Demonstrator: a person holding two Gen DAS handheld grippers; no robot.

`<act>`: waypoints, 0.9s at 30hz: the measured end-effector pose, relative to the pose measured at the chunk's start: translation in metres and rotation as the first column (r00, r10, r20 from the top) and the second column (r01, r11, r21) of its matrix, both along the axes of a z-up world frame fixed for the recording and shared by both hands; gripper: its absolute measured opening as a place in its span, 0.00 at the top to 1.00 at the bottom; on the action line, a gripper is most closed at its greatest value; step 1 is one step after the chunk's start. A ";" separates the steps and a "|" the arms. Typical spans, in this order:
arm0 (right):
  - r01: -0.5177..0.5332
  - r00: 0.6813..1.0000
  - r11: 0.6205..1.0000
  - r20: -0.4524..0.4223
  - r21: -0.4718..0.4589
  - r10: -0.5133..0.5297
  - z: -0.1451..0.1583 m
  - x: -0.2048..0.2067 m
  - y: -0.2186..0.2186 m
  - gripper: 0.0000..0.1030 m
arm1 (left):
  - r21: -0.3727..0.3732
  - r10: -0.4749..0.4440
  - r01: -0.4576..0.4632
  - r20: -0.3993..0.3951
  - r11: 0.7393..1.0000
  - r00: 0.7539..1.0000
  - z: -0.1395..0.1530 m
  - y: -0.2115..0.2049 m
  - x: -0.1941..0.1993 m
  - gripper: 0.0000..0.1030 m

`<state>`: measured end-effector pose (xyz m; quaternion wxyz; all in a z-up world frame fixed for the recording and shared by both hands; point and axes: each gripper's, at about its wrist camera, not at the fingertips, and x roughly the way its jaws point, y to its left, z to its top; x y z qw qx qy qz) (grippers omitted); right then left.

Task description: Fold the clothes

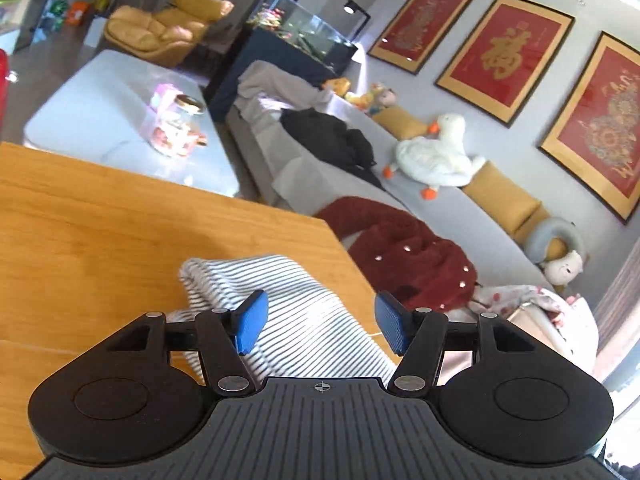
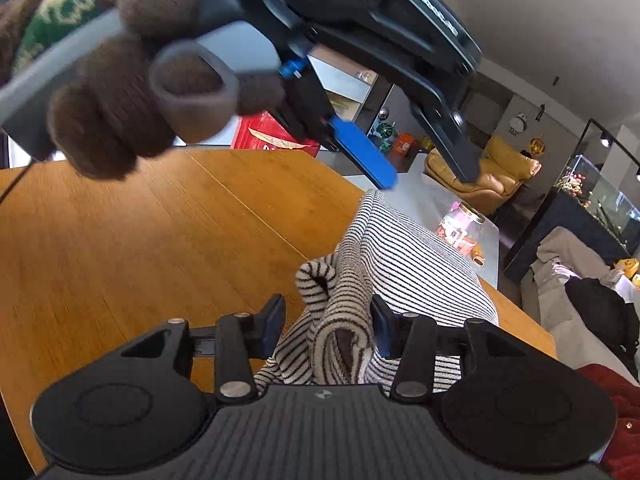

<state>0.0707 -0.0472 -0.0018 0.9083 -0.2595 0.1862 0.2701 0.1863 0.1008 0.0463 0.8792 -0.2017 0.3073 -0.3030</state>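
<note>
Wooden tabletop point(image 2: 140, 240) carries the folded striped top point(image 2: 400, 264); left hand-held gripper point(image 1: 318, 322) hovers parted and empty, right hand-held gripper point(image 2: 328, 330) straddles a bunched fold unclamped, probably release; next, smoothing.

Right gripper point(image 2: 329, 326) jaws apart around bunched striped garment point(image 2: 400, 264) on wooden table point(image 2: 140, 240); left gripper point(image 2: 430, 172) open above garment's far end.

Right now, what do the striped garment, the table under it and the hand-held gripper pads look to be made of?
Striped garment: soft knit, probably cotton; ribbed stripes, limp folds.
Table: wood or wood veneer, smooth satin finish; visible grain and plank seams.
Pads of the left hand-held gripper: blue, likely rubber or textured plastic; matte, finely ridged.
</note>
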 end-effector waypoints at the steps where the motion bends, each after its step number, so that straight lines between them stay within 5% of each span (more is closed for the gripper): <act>1: -0.008 1.000 1.000 -0.009 0.020 0.009 0.005 0.000 -0.006 0.51 | 0.012 -0.013 0.014 -0.014 1.000 1.000 -0.006 -0.009 0.009 0.40; 5: 0.024 1.000 0.991 -0.009 0.130 -0.023 0.034 -0.004 -0.043 0.17 | 0.109 -0.009 0.015 -0.056 0.994 0.998 -0.036 -0.022 0.025 0.44; 11: 0.187 0.979 0.926 -0.141 0.329 -0.148 0.037 0.024 -0.091 0.13 | 0.092 -0.003 0.008 -0.051 0.996 0.999 -0.045 -0.010 0.019 0.44; 14: 0.270 0.948 0.910 -0.252 0.314 -0.194 0.007 0.042 -0.093 0.10 | 0.102 -0.005 0.010 -0.046 0.995 0.999 -0.046 -0.009 0.019 0.44; 17: 0.275 0.954 0.930 -0.186 0.243 -0.233 -0.012 0.034 -0.081 0.05 | 0.096 -0.009 0.014 -0.051 0.995 0.999 -0.047 -0.009 0.020 0.44; 27: 0.329 0.931 0.904 -0.253 0.273 -0.263 -0.008 0.039 -0.084 0.00 | 0.109 -0.012 0.016 -0.033 0.994 0.999 -0.049 -0.010 0.017 0.44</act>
